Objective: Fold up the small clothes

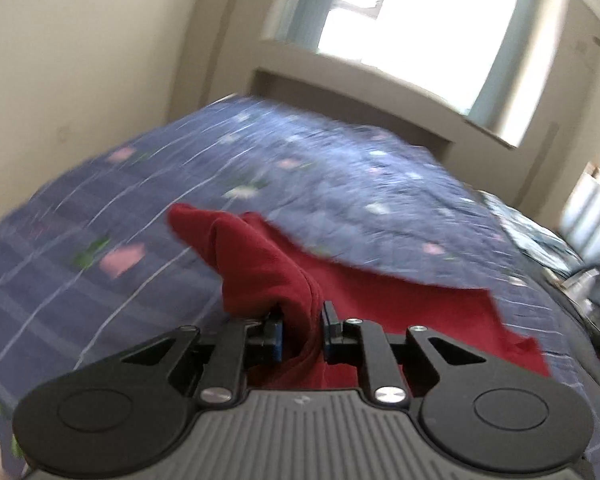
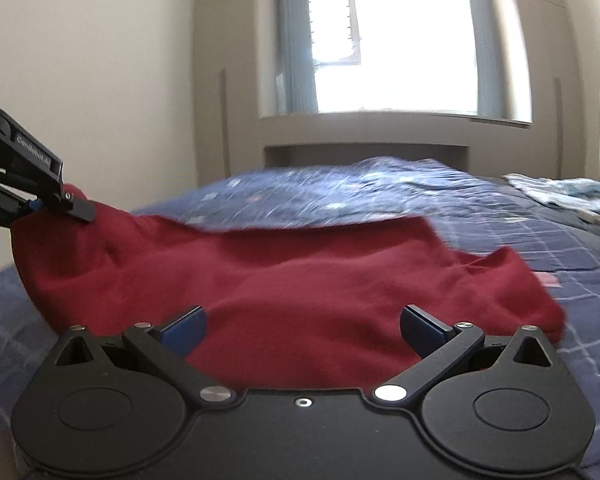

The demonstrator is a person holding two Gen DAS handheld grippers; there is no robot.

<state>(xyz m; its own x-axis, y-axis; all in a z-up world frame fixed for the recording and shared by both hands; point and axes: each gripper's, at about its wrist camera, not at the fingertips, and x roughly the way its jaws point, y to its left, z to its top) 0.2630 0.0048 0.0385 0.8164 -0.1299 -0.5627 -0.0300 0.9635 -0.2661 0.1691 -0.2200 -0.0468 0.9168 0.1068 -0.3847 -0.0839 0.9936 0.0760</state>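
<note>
Red garment (image 2: 300, 280) spread on bed w/ blue checked floral quilt (image 1: 100, 208), one corner lifted off it. Left hand-held gripper (image 1: 302, 330) clamped on that raised bunched corner, fabric pinched btwn blue pads. Right hand-held gripper (image 2: 302, 326) jaws wide apart, low at garment's near edge, gripping nothing; window (image 2: 396, 40) behind headboard.
</note>
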